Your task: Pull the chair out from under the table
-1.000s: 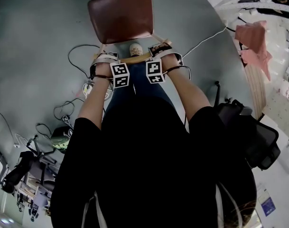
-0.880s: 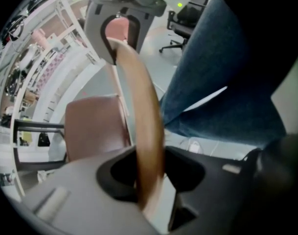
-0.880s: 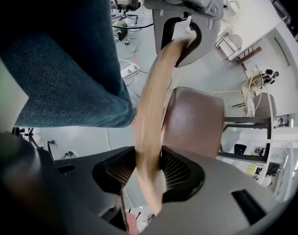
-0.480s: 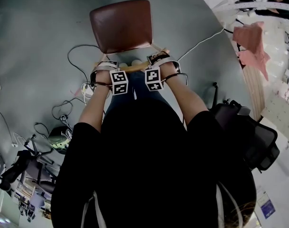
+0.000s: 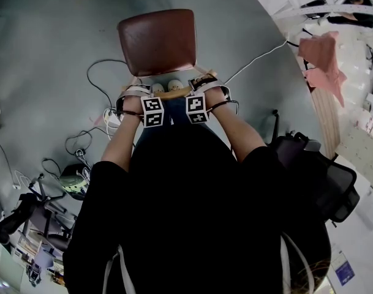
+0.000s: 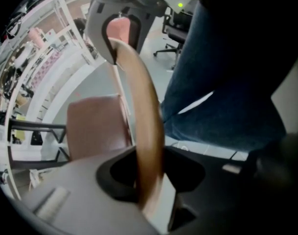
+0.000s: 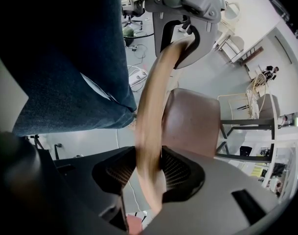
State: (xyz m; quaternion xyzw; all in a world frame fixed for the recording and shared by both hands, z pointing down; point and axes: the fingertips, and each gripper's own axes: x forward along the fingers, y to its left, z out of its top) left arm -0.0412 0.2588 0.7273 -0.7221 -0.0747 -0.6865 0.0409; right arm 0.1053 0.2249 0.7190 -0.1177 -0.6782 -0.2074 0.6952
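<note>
The chair has a brown seat [image 5: 157, 41] and a curved wooden backrest rail [image 5: 173, 94], and it stands on the grey floor in front of the person. My left gripper [image 5: 137, 94] is shut on the left end of the rail and my right gripper [image 5: 206, 83] on the right end, both pointing down. In the left gripper view the rail [image 6: 144, 131] runs between the jaws of the left gripper [image 6: 149, 173], with the seat [image 6: 95, 126] beyond. In the right gripper view the right gripper [image 7: 149, 173] clamps the rail [image 7: 151, 131] beside the seat [image 7: 193, 121].
Cables [image 5: 97, 72] and a power strip [image 5: 111, 116] lie on the floor left of the chair. A black office chair [image 5: 321, 176] stands at the right and a pink cloth [image 5: 324, 57] hangs further back. The person's jeans-clad legs [image 6: 222, 82] are right behind the backrest.
The chair has slid across the floor toward the person, with both grippers still clamped on its backrest rail. The jaws have not changed.
</note>
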